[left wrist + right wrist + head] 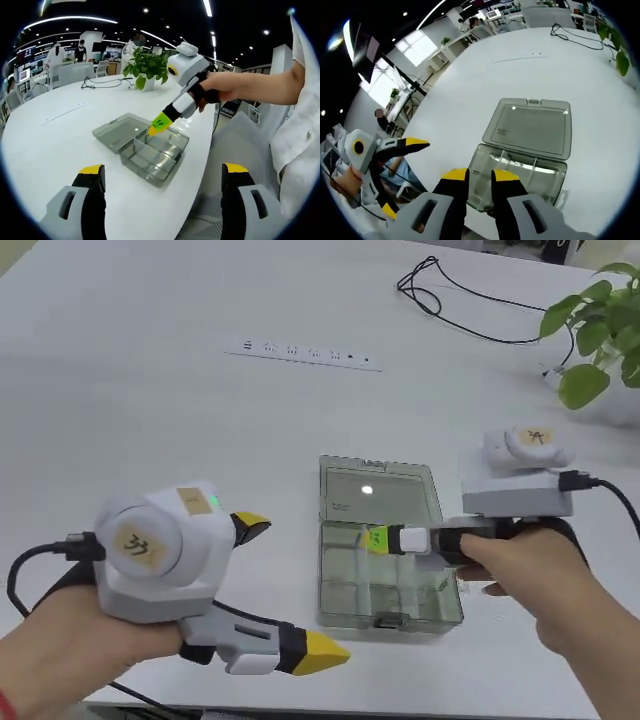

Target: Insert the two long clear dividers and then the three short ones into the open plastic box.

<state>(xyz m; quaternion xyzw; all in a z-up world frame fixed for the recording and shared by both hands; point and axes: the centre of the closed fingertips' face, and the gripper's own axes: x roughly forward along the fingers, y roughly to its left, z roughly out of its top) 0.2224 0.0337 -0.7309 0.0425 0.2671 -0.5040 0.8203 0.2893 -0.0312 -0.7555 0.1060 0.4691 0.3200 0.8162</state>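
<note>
Left gripper, its sticker reading 33, is hovering spread wide beside the open plastic box. Right gripper is reaching into the box among clear dividers, jaws nearly together. Whether it is pinching anything cannot be told.

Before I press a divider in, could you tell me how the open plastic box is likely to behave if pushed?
The clear plastic box looks thin-walled and light, so it would probably slide on the smooth white table. Its lid lies flat open behind, so tipping seems unlikely; the walls may flex.
</note>
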